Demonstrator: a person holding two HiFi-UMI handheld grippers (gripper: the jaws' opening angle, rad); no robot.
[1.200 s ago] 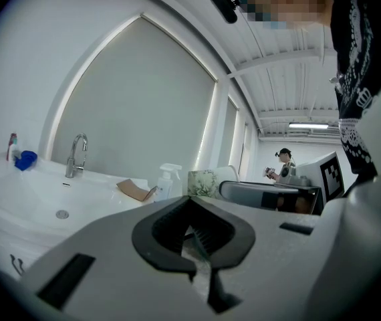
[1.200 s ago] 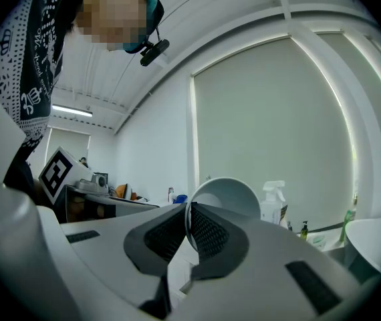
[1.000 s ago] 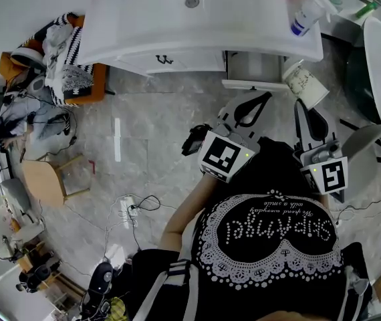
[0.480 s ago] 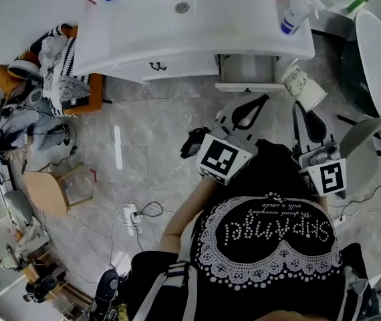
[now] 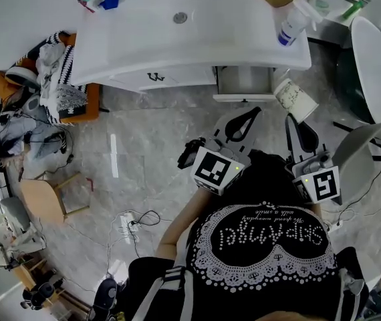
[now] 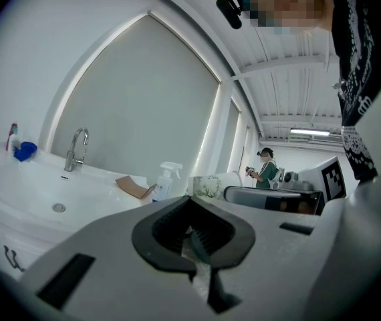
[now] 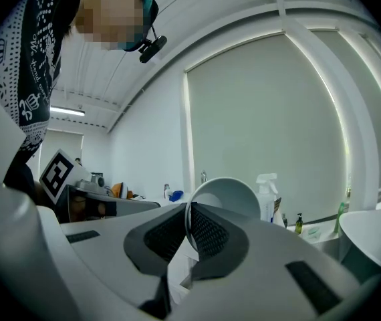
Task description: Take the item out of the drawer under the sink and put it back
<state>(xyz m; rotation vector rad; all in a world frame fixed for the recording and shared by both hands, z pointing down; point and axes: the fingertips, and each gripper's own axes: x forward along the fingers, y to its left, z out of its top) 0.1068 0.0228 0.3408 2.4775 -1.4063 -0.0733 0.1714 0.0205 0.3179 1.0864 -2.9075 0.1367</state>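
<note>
Right hand-held gripper (image 7: 189, 227) pinches the rim wall of a paper cup (image 5: 295, 99), just outside the open drawer (image 5: 244, 84) under the sink (image 5: 144, 35). The cup is probably light, thin and crushable, so a gentle rim grip suits it. Left hand-held gripper (image 5: 242, 114) is closed and empty.

Layout | drawer (image 5: 244, 80) stands out under sink counter (image 5: 144, 39), at its right end | spray bottle (image 5: 289, 27) on counter behind drawer | cup (image 5: 293, 99) between my right gripper's (image 5: 295, 119) jaws, just right of drawer | my left gripper (image 5: 245, 116) left of it, before drawer.
</note>
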